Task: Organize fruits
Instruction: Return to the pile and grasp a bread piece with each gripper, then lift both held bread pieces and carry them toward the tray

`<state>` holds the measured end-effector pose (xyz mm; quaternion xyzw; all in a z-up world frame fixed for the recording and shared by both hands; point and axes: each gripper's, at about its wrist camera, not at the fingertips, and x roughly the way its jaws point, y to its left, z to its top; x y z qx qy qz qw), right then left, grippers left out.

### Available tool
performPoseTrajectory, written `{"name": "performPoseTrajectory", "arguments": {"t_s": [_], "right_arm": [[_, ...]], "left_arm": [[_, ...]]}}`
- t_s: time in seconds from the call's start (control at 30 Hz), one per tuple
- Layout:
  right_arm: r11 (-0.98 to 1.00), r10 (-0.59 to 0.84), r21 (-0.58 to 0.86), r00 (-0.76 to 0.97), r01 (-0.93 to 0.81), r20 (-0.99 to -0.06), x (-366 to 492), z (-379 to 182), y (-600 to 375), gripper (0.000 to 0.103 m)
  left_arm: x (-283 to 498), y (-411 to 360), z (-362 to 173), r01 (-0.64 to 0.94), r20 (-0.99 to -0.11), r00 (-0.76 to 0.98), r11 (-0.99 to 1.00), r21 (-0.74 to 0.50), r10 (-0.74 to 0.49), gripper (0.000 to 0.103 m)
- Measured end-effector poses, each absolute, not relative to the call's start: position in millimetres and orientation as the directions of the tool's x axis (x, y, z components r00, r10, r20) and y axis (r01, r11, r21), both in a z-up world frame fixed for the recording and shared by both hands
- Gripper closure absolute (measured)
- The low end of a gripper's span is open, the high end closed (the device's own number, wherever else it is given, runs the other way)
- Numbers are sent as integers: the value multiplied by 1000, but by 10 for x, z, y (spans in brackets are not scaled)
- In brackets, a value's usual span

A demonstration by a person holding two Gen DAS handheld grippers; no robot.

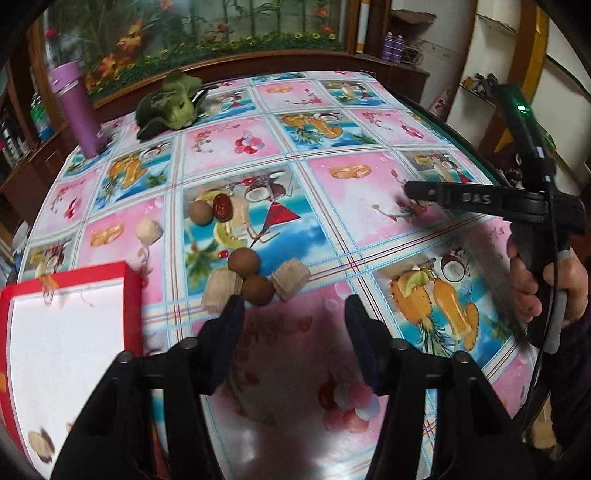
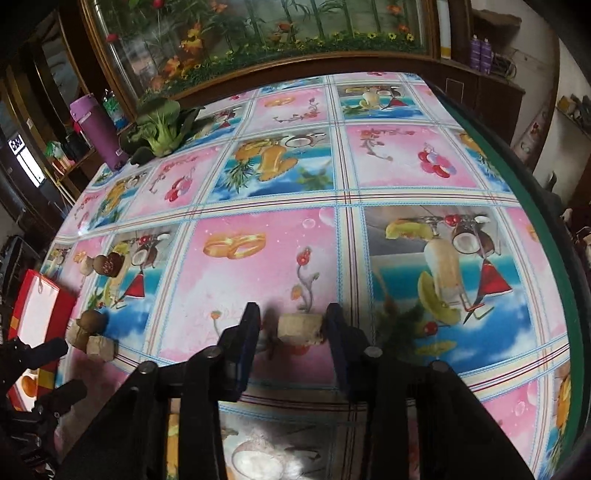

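Observation:
Several small fruits lie on the patterned tablecloth: two brown round longans, pale beige chunks, another longan beside a red date, and a beige chunk. My left gripper is open and empty just short of the near cluster. A red-rimmed box with a white inside stands at the left and holds a fruit. My right gripper is open, its fingers either side of a beige chunk on the table. The same cluster shows at the left of the right wrist view.
A green leafy vegetable and a purple bottle stand at the far left of the table. The table's green edge runs along the right. A framed flower picture and shelves stand behind.

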<state>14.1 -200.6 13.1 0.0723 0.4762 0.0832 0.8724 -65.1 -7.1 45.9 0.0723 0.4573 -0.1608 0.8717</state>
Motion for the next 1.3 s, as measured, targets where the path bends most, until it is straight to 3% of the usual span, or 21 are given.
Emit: {"name": "performPoseTrajectory", "arguments": {"t_s": [0.13, 0.4, 0.77, 0.9, 1.3], "right_arm": [[976, 212, 207, 542, -72, -813, 128, 128, -2044, 80], [974, 219, 213, 543, -75, -811, 120, 134, -2039, 80], [972, 231, 222, 539, -83, -810, 126, 135, -2033, 80], [968, 244, 233, 535, -89, -809, 125, 132, -2023, 80], [969, 245, 225, 537, -104, -807, 126, 125, -2001, 80]], "left_arm": [[-561, -117, 411, 378, -824, 521, 926, -10, -222, 59], [-385, -258, 360, 434, -823, 522, 900, 30, -224, 64], [-450, -311, 311, 502, -839, 487, 864, 41, -243, 65], [-645, -211, 291, 549, -853, 404, 833, -64, -332, 65], [-493, -331, 310, 512, -844, 469, 859, 18, -262, 65]]}}
